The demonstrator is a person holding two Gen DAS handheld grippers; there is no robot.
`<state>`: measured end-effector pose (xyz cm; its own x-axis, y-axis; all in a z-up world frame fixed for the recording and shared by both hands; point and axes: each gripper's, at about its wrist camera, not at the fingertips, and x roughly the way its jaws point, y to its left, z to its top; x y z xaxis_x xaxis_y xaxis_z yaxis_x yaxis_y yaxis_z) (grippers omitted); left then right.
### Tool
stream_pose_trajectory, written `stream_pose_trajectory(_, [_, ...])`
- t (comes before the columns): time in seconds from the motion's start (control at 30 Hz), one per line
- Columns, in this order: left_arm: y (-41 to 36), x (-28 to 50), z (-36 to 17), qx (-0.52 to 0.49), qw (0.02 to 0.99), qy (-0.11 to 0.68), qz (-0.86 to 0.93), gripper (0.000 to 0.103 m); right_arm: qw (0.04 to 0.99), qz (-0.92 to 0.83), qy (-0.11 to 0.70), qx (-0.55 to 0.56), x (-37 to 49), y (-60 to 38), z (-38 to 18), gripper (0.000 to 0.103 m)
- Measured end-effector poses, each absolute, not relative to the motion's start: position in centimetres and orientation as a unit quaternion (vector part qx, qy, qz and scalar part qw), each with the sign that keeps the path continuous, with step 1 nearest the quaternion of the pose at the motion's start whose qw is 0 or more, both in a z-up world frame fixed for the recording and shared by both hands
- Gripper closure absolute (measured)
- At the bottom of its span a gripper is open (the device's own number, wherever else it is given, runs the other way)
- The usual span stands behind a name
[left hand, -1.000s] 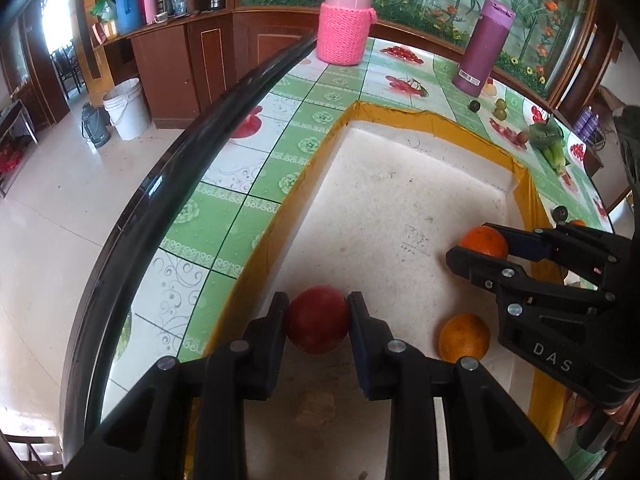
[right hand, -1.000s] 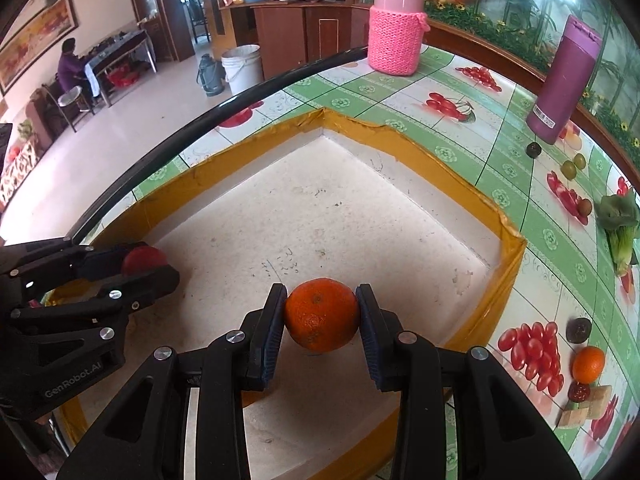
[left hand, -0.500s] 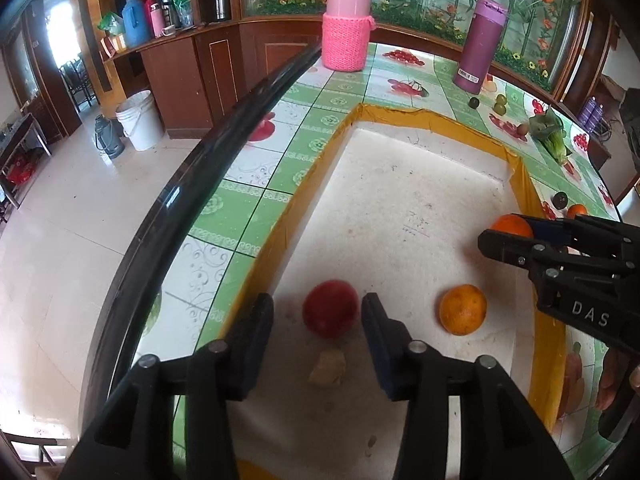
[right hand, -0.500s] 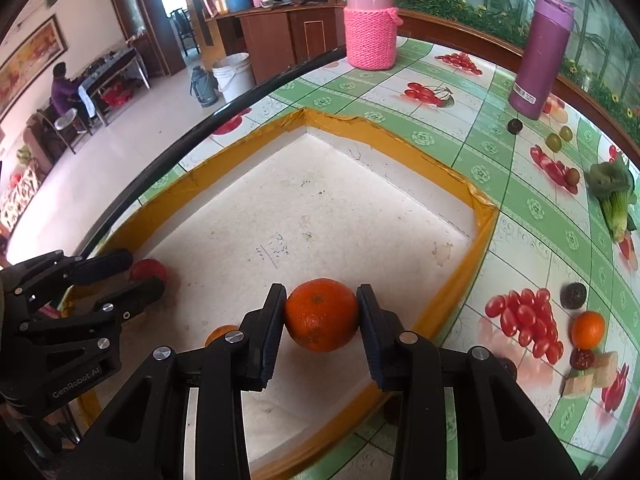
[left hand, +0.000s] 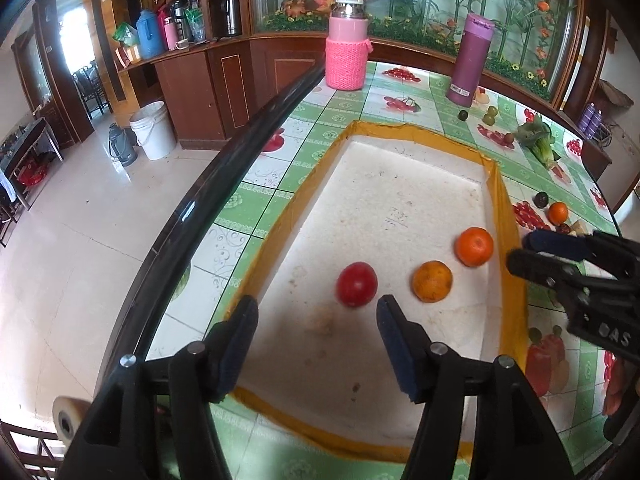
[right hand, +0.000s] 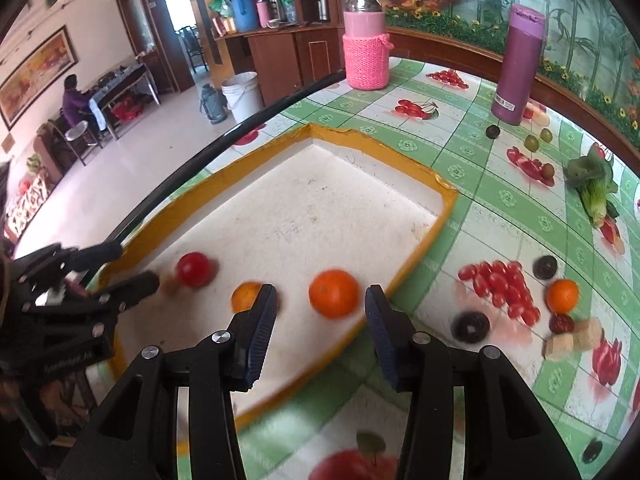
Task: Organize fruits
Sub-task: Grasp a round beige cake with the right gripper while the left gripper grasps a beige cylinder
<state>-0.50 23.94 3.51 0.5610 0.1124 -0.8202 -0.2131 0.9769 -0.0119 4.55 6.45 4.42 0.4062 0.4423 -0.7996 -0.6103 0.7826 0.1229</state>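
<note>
Three fruits (left hand: 356, 284) near tray (left hand: 505, 216) right rim; far half free.

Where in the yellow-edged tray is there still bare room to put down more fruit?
The far half of the tray is bare, from its back wall down to the fruit. The near end is crowded: the red fruit, yellow-orange fruit and orange lie in a row, with a tan scrap beside them.

Red fruit (left hand: 356, 284) released, orange (right hand: 334, 293) released, both jaws opening
</note>
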Motion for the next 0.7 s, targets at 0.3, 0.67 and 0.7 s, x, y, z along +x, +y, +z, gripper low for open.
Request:
stream_pose_trajectory(0.3, [18.5, -1.8, 5.7, -0.042, 0.894, 0.445, 0.031, 0.033, 0.838, 0.260, 0.478, -0.029, 1.1, -4.5, 2.9, 0.056])
stream_pose_trajectory(0.67, [8.9, -0.6, 4.4, 0.005, 0.878, 0.475, -0.059, 0.033, 0.871, 0.152, 0.467, 0.015, 2.8, -15.2, 2.0, 0.056])
stream_pose_trajectory(0.7, [8.0, -0.1, 4.3, 0.008, 0.876, 0.478, -0.067, 0.033, 0.872, 0.150, 0.466, 0.024, 3.3, -15.8, 1.9, 0.056])
